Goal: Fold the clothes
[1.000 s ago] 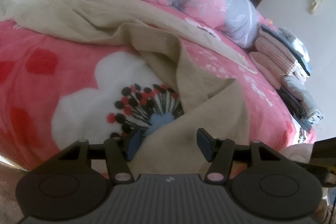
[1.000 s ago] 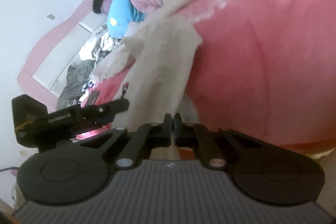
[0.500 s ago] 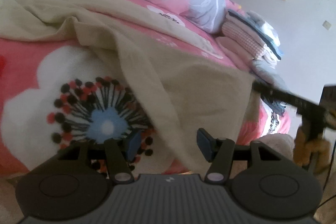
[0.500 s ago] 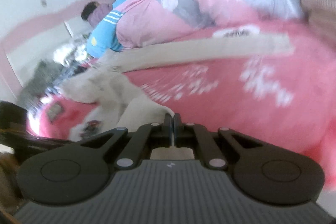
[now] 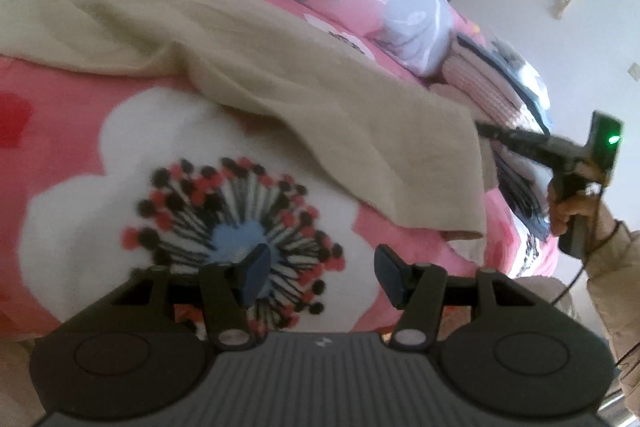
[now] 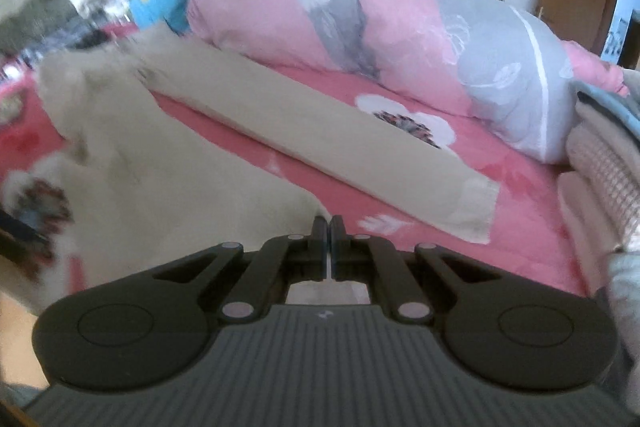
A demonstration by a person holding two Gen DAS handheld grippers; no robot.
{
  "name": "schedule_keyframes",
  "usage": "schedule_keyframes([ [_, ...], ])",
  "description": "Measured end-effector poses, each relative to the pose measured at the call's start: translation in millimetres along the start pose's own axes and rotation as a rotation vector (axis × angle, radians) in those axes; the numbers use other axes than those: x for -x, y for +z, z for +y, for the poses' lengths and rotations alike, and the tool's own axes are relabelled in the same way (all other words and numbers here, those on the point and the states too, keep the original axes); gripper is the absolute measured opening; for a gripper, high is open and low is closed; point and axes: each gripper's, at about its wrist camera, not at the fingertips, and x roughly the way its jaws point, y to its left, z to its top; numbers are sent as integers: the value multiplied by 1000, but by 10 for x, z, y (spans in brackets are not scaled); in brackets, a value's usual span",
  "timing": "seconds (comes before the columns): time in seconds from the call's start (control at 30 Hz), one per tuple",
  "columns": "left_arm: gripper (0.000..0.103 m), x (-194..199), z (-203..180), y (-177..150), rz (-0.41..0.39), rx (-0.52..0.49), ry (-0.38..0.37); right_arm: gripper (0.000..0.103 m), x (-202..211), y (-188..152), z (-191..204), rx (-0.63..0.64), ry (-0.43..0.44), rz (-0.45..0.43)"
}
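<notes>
I count one pair of beige trousers [image 6: 248, 131] with two legs, one rolled pink-and-grey quilt [image 6: 360, 27], one stack of folded clothes [image 5: 500, 83], and my two grippers, left [image 5: 320, 267] and right [image 6: 329, 239].

No readable text, label, brand, number or sign shows on anything in either view.

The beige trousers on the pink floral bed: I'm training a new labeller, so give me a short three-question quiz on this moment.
1. True or false: the right claw is shut on a leg hem of the beige trousers.
2. What lies under the open left claw?
3. The stack of folded clothes is: A) beside the pink-and-grey duvet, B) on the floor.

Key: 1 true; 2 the flower print on the pink floral blanket; 3 A.
</notes>
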Motion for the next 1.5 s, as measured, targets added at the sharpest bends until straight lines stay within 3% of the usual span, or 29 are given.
schedule_keyframes([
  [0.17,52,164,163,87,-57,38,49,4,-382,-231,-204,-88,-64,119],
  [0.23,52,276,226,145,-94,49,83,13,-376,-304,-292,-157,-98,141],
  [0.3,52,415,295,222,-139,55,130,25,-234,-319,-361,-238,-114,104],
  [0.4,53,668,428,363,-219,80,228,28,82,-264,-369,-344,-104,-4],
  [0.53,55,1013,689,654,-298,131,385,32,285,35,39,-314,63,-147],
  [0.63,62,1290,956,921,-341,192,502,33,212,314,597,-180,227,-214],
  [0.77,64,1609,1430,1279,-384,308,579,35,-32,608,1360,20,455,-248],
  [0.83,64,1725,1669,1404,-400,369,574,35,-193,700,1688,120,518,-238],
  [0.97,66,1823,2203,1639,-432,517,478,35,-508,823,2390,313,600,-196],
  [1.13,66,1763,2776,1810,-427,680,435,35,-867,908,2932,391,625,-153],
  [1.33,66,1532,3159,2001,-367,754,433,35,-1226,941,3146,421,623,-128],
  [1.5,65,1411,3238,2030,-320,785,464,35,-1377,866,3069,356,651,-99],
])
